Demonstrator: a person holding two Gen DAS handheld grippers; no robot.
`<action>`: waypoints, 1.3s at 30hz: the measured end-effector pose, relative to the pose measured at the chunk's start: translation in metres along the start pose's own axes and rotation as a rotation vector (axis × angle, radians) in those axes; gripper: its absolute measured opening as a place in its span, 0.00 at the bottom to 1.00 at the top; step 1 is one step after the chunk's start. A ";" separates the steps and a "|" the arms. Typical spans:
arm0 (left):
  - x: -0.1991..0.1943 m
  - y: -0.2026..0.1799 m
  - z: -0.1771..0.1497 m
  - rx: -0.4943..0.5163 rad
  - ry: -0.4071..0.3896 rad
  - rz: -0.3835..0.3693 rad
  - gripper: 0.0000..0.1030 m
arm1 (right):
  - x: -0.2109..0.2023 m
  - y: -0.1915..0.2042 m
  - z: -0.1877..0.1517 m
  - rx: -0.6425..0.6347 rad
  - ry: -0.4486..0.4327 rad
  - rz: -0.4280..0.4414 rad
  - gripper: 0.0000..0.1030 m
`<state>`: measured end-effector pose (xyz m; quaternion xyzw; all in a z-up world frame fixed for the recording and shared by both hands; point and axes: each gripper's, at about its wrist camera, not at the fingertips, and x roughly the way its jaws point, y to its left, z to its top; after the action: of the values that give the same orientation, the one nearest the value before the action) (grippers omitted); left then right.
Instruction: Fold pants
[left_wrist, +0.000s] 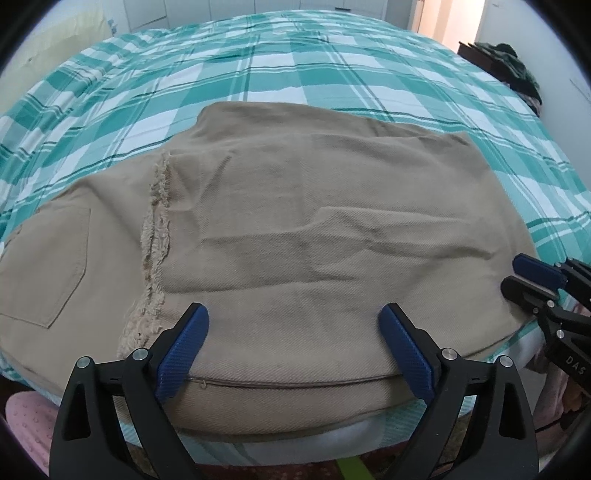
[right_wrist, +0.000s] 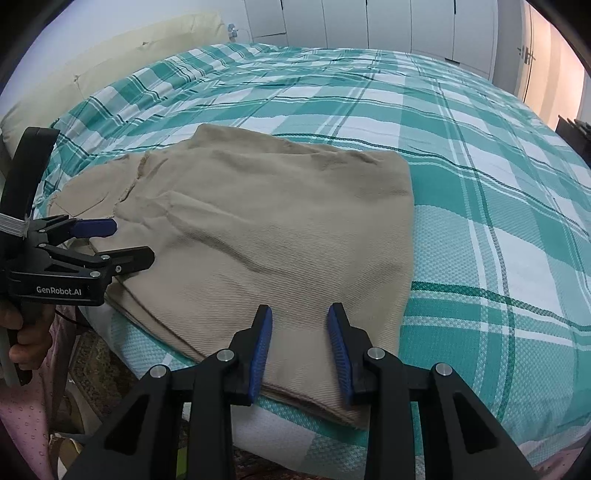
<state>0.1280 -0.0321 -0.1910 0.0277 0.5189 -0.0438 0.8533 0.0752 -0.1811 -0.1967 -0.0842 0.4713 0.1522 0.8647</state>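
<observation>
Khaki pants (left_wrist: 280, 236) lie folded on the bed (left_wrist: 332, 77), near its front edge, a frayed hem (left_wrist: 155, 236) crossing the top layer at the left. The left gripper (left_wrist: 293, 336) hovers level over the near fold, fingers (left_wrist: 184, 350) spread wide, holding nothing. The right gripper (right_wrist: 300, 343) hangs over the near right corner, its fingers (right_wrist: 260, 354) parted more narrowly, also empty. Dark clothes (left_wrist: 513, 62) sit far right beyond the bed.

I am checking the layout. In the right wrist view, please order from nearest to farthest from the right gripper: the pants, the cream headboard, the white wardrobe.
From the right gripper:
1. pants, just under and ahead of the fingers.
2. cream headboard, far left.
3. white wardrobe, at the back, beyond the bed.
</observation>
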 end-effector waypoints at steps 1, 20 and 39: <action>0.000 0.000 0.000 0.001 -0.003 0.000 0.94 | 0.000 0.000 0.000 -0.003 -0.001 -0.003 0.31; 0.001 -0.001 -0.004 0.009 -0.028 0.006 0.95 | 0.002 0.002 -0.001 -0.011 -0.005 -0.029 0.32; -0.108 0.164 -0.033 -0.404 -0.065 -0.205 0.93 | 0.002 0.001 0.001 0.026 -0.002 -0.014 0.32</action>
<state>0.0665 0.1394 -0.1101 -0.1980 0.4896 -0.0266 0.8488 0.0770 -0.1796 -0.1981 -0.0761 0.4716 0.1401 0.8673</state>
